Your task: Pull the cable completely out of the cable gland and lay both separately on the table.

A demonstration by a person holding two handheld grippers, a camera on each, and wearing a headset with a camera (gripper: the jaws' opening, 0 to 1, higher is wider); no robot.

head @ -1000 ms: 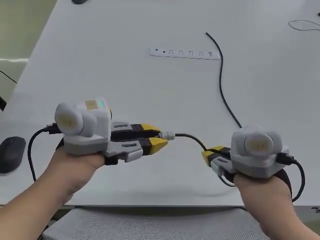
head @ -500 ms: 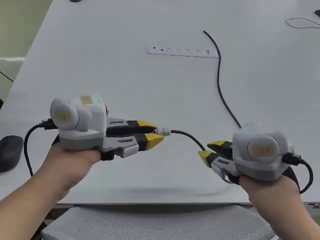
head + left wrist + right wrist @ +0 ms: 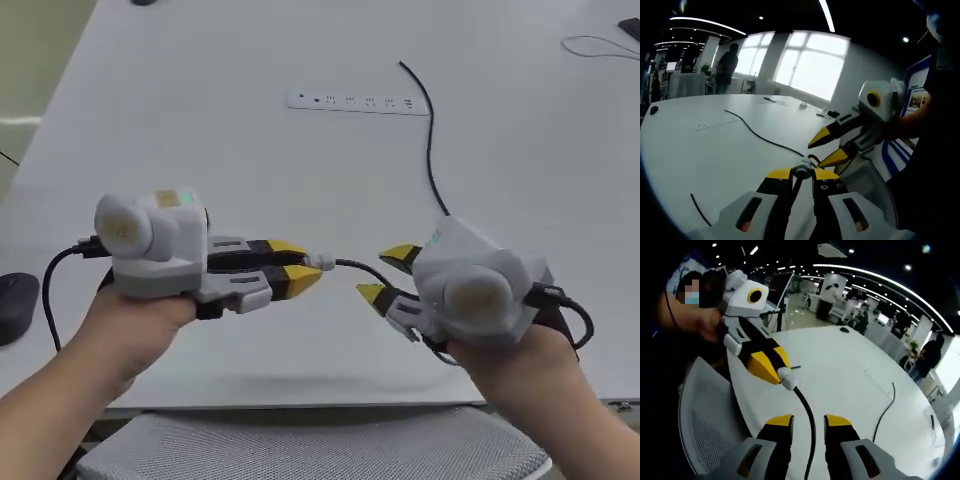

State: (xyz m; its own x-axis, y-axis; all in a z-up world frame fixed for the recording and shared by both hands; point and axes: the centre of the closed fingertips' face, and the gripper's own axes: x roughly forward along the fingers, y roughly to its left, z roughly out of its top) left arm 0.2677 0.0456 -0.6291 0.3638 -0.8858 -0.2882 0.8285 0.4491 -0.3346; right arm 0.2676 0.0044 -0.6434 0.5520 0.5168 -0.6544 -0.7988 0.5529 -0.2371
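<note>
White plastic marks the cable gland (image 3: 320,264), pinched in the left claw (image 3: 303,272) in the head view, near the desk (image 3: 250,150) edge. The black cable (image 3: 430,160) trails from it past the spread right claw (image 3: 385,275).

Left gripper view: the left claw (image 3: 802,173) is pressed onto the gland (image 3: 802,166).

Right gripper view: the right claw (image 3: 809,421) stands apart, and the cable (image 3: 802,400) runs ungripped between its jaws.

The cable is seated in the gland, so the pull-out and laying both down are left.
</note>
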